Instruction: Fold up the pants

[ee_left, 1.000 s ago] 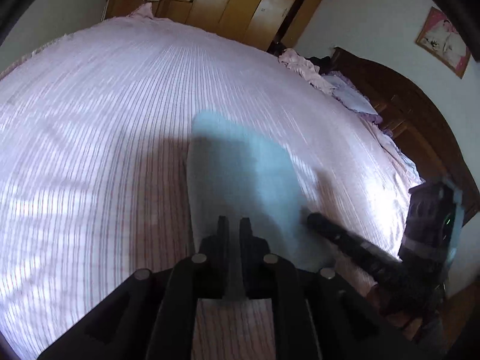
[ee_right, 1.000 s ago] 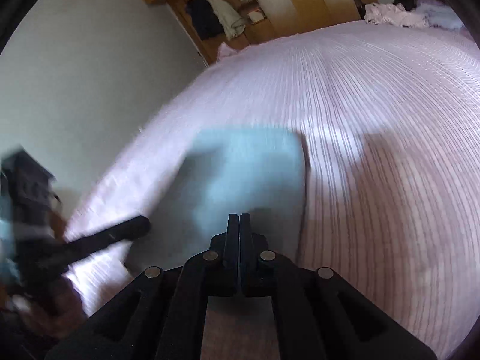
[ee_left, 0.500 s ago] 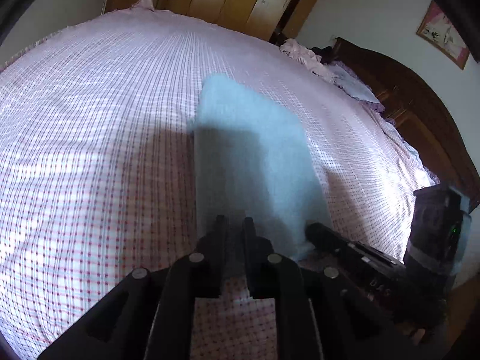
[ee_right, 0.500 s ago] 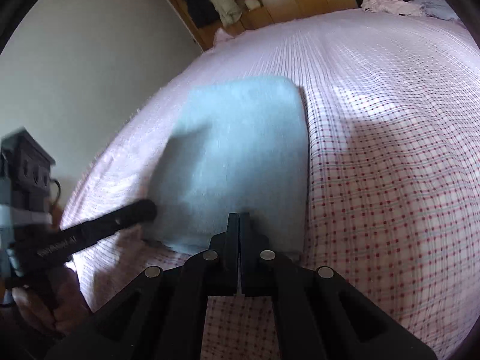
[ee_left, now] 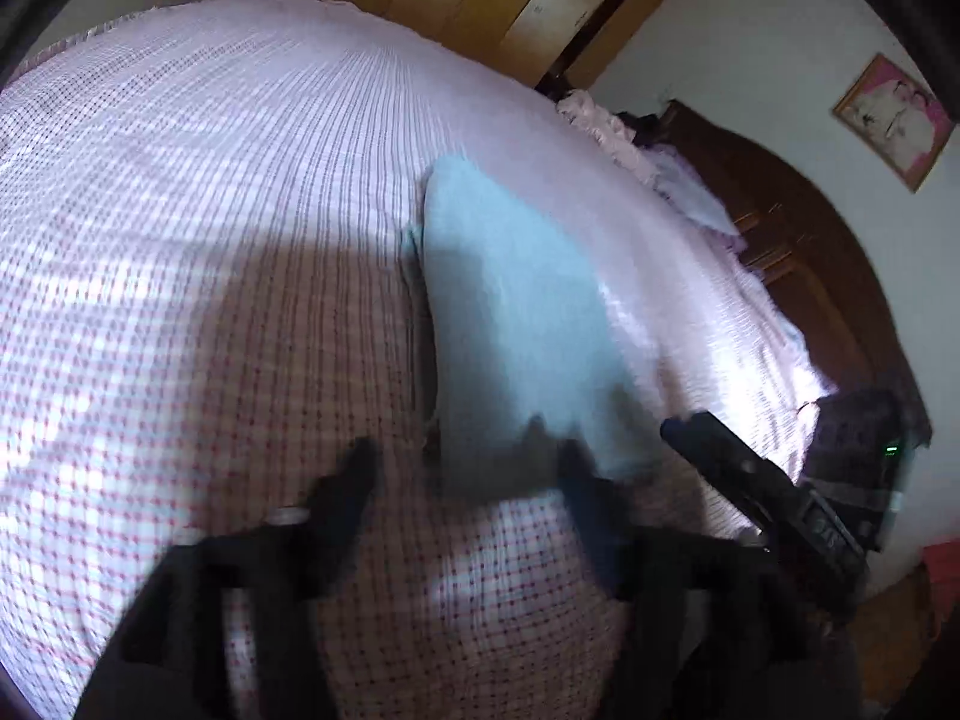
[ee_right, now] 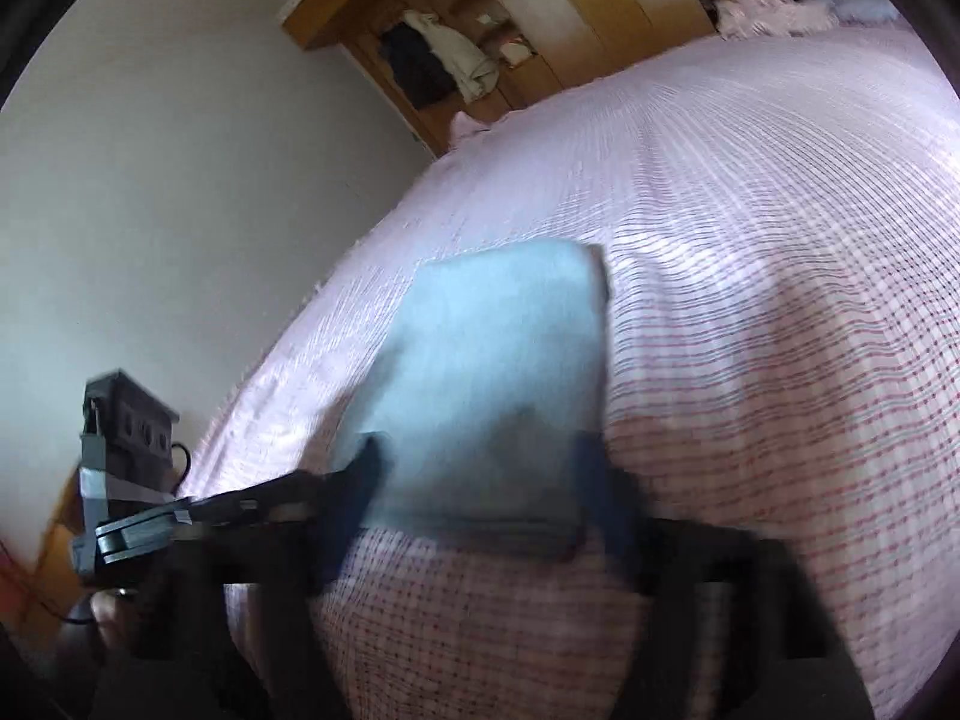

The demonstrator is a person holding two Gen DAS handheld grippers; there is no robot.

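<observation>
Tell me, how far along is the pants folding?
Nearly finished, it seems. The pants lie on the bed as a compact light blue rectangle, so the folds look done. Both grippers have just been opening: the left gripper and right gripper stand spread at the near edge, nothing pinched between the fingers. What may remain is only smoothing or moving the bundle away.

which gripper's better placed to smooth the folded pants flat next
Probably right. The right gripper has its jaws, just opened, astride the near edge of the pants; the left gripper sits toward their left corner.
</observation>
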